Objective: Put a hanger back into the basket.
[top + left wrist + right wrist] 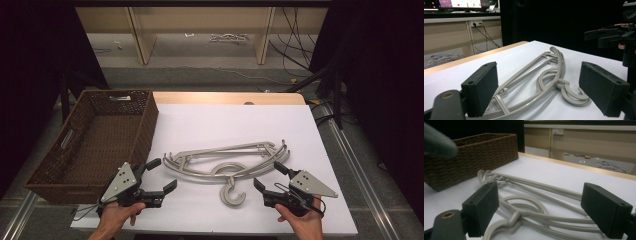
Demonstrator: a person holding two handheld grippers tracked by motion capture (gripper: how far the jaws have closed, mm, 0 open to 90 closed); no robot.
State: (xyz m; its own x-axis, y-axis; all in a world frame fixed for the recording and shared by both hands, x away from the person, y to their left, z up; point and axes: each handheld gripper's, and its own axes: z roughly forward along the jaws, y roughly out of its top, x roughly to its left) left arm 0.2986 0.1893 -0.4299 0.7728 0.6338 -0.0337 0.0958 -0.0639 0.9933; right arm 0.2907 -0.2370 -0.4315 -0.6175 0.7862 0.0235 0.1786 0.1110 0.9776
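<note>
Covering most of the table (210,97), a white sheet (225,125) lies flat under everything else. A brown wicker basket (95,140) sits at the left edge, partly overhanging the sheet. Grey hangers (227,162) lie stacked near the middle of the sheet, hooks pointing toward the near edge, just right of the basket. The left gripper (162,175) hovers near the hangers' left end, jaws spread wide and holding nothing. The right gripper (270,175) sits near their right end, also gaping and empty.
</note>
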